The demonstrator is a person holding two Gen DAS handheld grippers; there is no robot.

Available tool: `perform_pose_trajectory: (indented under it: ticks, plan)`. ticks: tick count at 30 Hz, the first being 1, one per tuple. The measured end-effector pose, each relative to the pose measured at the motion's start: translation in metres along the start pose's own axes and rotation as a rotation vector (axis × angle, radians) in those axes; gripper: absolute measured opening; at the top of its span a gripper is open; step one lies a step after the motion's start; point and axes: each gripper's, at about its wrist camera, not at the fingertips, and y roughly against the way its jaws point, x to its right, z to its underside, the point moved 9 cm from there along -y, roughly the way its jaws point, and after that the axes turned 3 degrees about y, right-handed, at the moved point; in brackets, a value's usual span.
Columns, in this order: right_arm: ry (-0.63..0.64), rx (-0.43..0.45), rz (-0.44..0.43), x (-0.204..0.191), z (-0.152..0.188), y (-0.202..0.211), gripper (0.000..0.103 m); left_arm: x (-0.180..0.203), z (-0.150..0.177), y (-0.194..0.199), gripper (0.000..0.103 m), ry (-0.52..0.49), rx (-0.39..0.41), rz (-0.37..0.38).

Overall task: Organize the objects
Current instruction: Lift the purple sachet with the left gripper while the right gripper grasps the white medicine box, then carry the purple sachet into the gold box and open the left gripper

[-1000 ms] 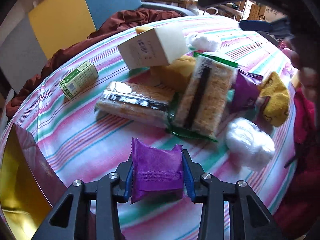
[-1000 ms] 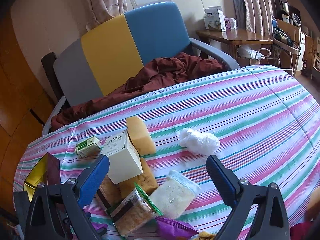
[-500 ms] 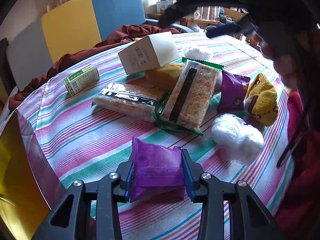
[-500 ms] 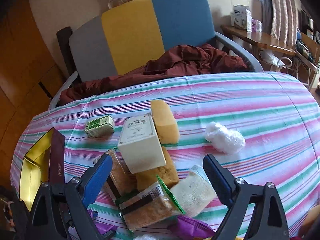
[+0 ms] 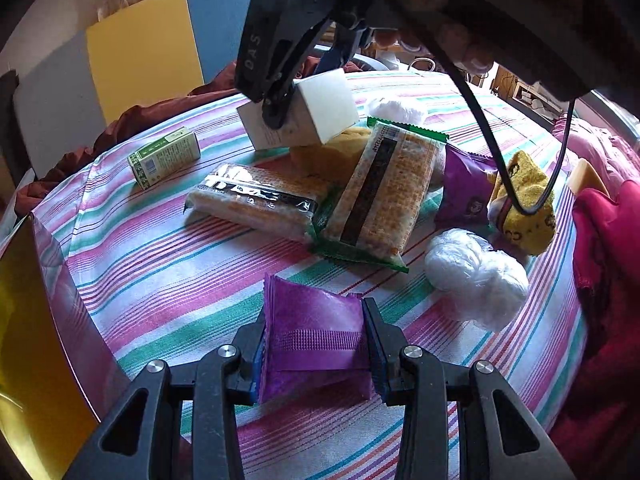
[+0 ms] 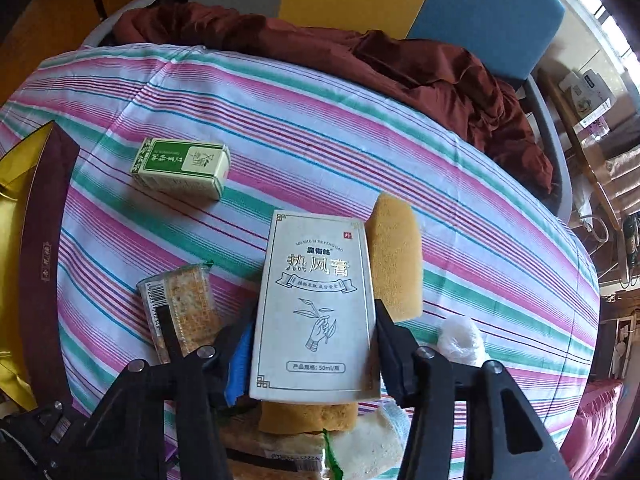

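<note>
With the left tool clenched on the purple packet, the right tool, closing around the white box, should seat squarely on its long sides before lifting it off the sponges.

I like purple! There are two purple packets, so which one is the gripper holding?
The plain purple packet, squeezed in the left gripper. The other purple packet lies in the pile beside the yellow sock.

Matt cardboard box, glossy foil packet (purple), striped woven cloth
</note>
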Motion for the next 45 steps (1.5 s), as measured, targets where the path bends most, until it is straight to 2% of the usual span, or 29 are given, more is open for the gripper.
perform_pose_trajectory:
  ticks: [13,18,21,22,25,30,35,45]
  plan:
    - [-0.149,0.224,-0.089,-0.016,0.025,0.031,0.051,0.015,0.01,0.027,0.04,0.0,0.019,0.0]
    - [-0.214,0.338,-0.07,-0.015,0.034,0.039,0.051,0.019,0.009,0.051,0.04,0.006,0.05,-0.005]
    - [-0.188,0.419,-0.023,-0.02,0.04,0.052,0.051,0.011,0.003,0.076,0.04,0.039,0.091,-0.019]
    - [-0.171,0.443,0.005,-0.021,0.04,0.057,0.051,0.005,0.0,0.085,0.04,0.055,0.107,-0.035]
    - [-0.154,0.496,0.012,-0.025,0.037,0.068,0.051,-0.025,-0.01,0.106,0.04,0.146,0.144,-0.082]
    - [-0.15,0.511,-0.009,-0.03,0.037,0.068,0.051,-0.081,-0.004,0.133,0.04,0.287,0.169,-0.21]
    - [-0.128,0.515,-0.009,-0.04,0.038,0.068,0.051,-0.13,0.017,0.148,0.04,0.388,0.167,-0.321]
    - [-0.128,0.478,0.001,-0.041,0.039,0.058,0.051,-0.193,0.079,0.159,0.04,0.558,0.109,-0.426]
